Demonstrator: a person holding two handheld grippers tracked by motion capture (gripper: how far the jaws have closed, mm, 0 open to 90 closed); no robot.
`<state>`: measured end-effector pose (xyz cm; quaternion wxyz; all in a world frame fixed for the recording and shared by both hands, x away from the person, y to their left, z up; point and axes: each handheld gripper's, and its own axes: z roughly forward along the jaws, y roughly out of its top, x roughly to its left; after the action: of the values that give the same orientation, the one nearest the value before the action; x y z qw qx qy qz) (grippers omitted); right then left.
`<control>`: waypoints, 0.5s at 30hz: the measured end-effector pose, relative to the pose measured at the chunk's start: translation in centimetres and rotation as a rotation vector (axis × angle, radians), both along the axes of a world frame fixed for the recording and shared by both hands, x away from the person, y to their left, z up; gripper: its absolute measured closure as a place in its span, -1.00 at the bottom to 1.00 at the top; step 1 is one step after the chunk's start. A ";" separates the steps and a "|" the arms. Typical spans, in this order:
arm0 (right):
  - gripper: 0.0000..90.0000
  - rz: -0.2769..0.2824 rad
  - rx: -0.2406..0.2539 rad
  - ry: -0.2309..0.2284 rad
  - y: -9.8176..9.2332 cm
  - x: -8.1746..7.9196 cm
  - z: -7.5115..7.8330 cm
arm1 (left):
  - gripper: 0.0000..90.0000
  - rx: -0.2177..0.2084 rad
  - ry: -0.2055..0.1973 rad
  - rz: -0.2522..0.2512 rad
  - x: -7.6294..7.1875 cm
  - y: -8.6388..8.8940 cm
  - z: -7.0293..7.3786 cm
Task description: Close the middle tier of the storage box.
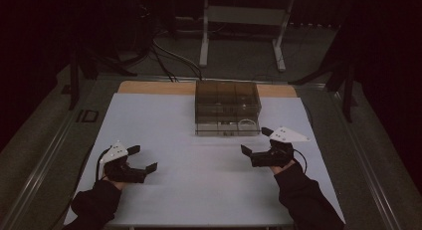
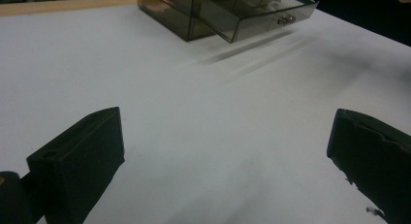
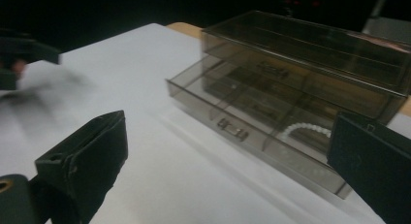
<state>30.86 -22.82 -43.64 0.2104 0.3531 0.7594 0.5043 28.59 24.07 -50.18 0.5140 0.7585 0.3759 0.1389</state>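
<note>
Ahead of the right gripper (image 1: 255,140) sits a clear box (image 1: 227,103), its bottom drawer (image 3: 252,132) open. Both the right and the left gripper (image 1: 145,158) gape wide, holding nothing.

A white table (image 1: 199,190) carries a smoky drawer box (image 1: 227,101).

One smoky transparent drawer box (image 1: 227,101) stands at twelve o'clock on one white table (image 1: 199,190), with one drawer (image 3: 252,132) pulled out. One string of white beads (image 3: 305,129) lies in that drawer. Two grippers rest on the table: the left gripper (image 1: 142,160) at eight o'clock, the right gripper (image 1: 256,140) at four o'clock.
</note>
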 end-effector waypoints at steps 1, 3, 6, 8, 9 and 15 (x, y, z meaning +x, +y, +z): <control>-0.96 -0.013 0.000 0.001 0.1 0.2 -0.1 | -0.97 -0.001 0.001 -0.002 0.0 0.0 0.0; -0.96 -0.020 0.008 0.005 0.3 0.4 -0.3 | -0.97 0.005 0.003 -0.003 -0.1 0.0 0.0; -0.96 -0.042 -0.006 0.001 0.5 0.6 -0.5 | -0.97 0.002 0.000 -0.001 -0.1 -0.1 0.1; -0.96 -0.058 -0.012 0.000 0.8 0.6 -0.7 | -0.97 -0.002 -0.004 -0.002 -0.1 0.0 0.1; -0.96 -0.064 -0.012 0.001 0.9 0.7 -0.9 | -0.97 -0.001 -0.004 -0.001 -0.1 0.0 0.1; -0.96 -0.125 -0.036 -0.008 1.5 1.0 -1.7 | -0.97 -0.002 -0.005 -0.006 -0.1 -0.1 0.2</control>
<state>31.82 -21.33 -45.31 0.2508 0.3939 0.7441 0.4778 28.45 23.93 -50.01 0.5159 0.7589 0.3725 0.1389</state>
